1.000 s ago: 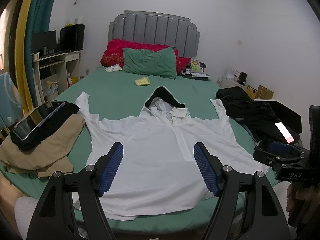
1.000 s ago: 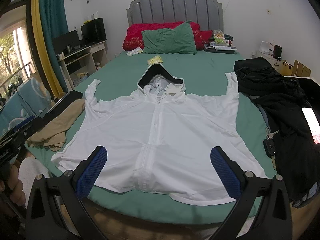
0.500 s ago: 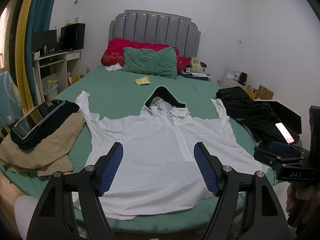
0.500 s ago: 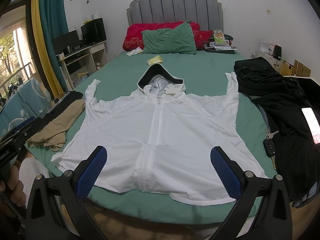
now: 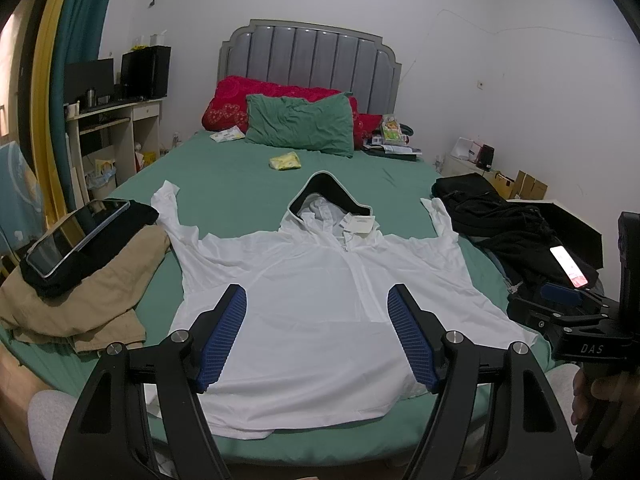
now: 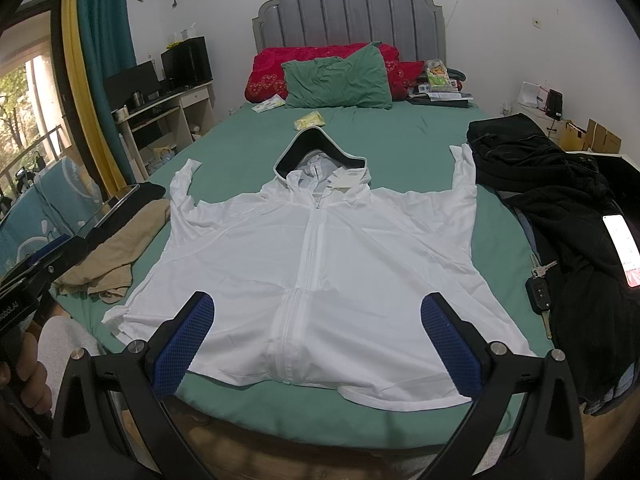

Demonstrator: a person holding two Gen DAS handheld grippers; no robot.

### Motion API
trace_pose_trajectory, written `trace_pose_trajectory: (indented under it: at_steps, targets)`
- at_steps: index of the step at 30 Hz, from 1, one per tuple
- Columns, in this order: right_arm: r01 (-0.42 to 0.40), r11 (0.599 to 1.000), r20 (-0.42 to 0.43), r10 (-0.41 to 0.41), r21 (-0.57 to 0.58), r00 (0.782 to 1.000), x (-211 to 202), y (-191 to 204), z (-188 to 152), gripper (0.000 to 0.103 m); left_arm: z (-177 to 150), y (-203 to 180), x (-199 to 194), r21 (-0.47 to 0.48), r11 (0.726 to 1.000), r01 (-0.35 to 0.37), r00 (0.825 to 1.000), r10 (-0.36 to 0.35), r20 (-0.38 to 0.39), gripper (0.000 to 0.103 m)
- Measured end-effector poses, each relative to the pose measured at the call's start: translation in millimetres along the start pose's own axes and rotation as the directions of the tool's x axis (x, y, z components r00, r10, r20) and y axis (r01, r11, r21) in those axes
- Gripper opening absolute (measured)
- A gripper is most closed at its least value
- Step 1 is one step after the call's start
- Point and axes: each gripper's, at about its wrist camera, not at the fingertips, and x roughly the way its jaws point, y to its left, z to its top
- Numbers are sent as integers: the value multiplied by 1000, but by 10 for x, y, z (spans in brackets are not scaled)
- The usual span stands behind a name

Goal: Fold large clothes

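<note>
A white zip hooded jacket [image 5: 320, 292] lies flat and face up on the green bed [image 5: 240, 188], sleeves spread up and outward, hood toward the headboard. It also shows in the right wrist view [image 6: 316, 252]. My left gripper [image 5: 318, 336] is open and empty, held above the jacket's hem near the foot of the bed. My right gripper [image 6: 320, 332] is open and empty, also above the hem. The right gripper also shows at the right edge of the left wrist view [image 5: 580, 320].
Tan clothes [image 5: 80, 296] with a black garment and a tablet [image 5: 68, 236] lie at the bed's left edge. Black clothes [image 6: 560, 184], a lit phone [image 6: 622, 244] and car keys [image 6: 540, 292] lie on the right. Pillows [image 5: 300, 124] sit by the headboard.
</note>
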Motion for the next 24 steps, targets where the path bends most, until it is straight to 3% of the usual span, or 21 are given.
trace_pose_trajectory:
  at_steps: [14, 24]
  targets:
    - [0, 1000, -1, 0, 2, 1000, 9, -3, -4, 102, 0, 3, -2, -3, 1000, 4, 1000, -4, -1, 76]
    - [-7, 1000, -9, 8, 7, 1000, 34, -25, -16, 102, -12, 6, 39, -42, 995, 86, 996, -86, -1, 76]
